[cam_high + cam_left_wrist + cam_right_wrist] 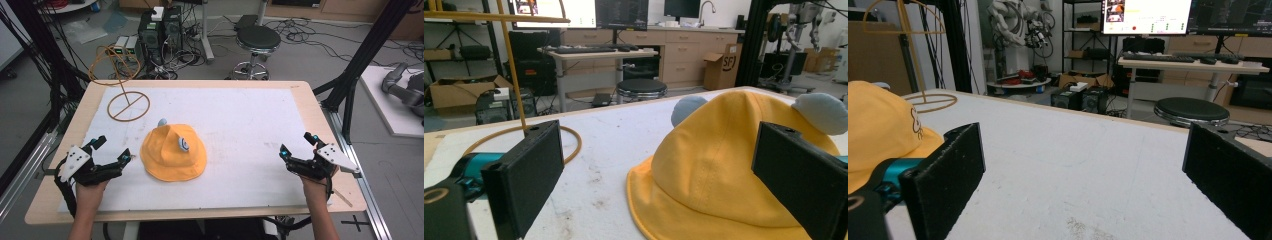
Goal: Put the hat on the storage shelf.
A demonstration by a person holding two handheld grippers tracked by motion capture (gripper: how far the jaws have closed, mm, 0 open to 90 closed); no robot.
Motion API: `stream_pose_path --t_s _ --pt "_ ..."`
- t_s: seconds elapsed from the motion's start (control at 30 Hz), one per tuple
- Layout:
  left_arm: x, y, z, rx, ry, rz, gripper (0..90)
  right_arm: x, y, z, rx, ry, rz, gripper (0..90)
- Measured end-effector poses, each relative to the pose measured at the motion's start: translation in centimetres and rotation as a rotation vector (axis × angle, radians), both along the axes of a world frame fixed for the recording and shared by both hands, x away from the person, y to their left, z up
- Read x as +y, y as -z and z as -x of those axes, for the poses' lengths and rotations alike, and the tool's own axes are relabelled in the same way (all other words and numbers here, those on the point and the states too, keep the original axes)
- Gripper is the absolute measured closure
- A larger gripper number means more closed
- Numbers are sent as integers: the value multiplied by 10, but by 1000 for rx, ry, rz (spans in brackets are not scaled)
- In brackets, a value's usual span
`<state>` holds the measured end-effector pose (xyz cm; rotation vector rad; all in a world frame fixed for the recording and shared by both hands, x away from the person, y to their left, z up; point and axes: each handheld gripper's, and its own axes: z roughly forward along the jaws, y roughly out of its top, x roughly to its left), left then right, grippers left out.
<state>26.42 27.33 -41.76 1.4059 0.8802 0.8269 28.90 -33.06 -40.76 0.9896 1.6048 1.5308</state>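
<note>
Nearness settles it: we see the soft yellow cloth bucket hat with pale blue ears (173,153) lying brim-down mid-bench, just beside our left tongs (111,150), jaws apart and facing its brim, while our right tongs (295,145), also apart, sit well away.

Robotics lab: monitors (619,14), robot arms (1020,22)

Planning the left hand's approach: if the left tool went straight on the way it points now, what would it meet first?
Most likely the yellow hat. The left tool is open and aimed along the table, and the hat's brim lies in its line, a bit toward its right jaw. Depth is hard to judge, but nothing lies between.
</note>
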Motion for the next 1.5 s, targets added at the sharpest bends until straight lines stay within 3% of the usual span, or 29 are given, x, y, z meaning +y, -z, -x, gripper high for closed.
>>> stream_pose_path --t_s 0.47,0.73,0.9,1.07,1.5 --pt "-4 -2 0 0 32 15 70 0 0 0 4 -4 -4 31" --pt "-10 -5 -3 10 75 13 70 0 1 -1 9 -4 -4 31" --pt "-16 -6 -10 47 133 19 91 1 1 -1 8 -4 1 31" --pt "-21 -10 -13 47 152 17 104 1 2 -1 13 0 -2 31" --pt "-46 -19 -25 69 213 -27 165 1 3 0 14 -4 1 31"
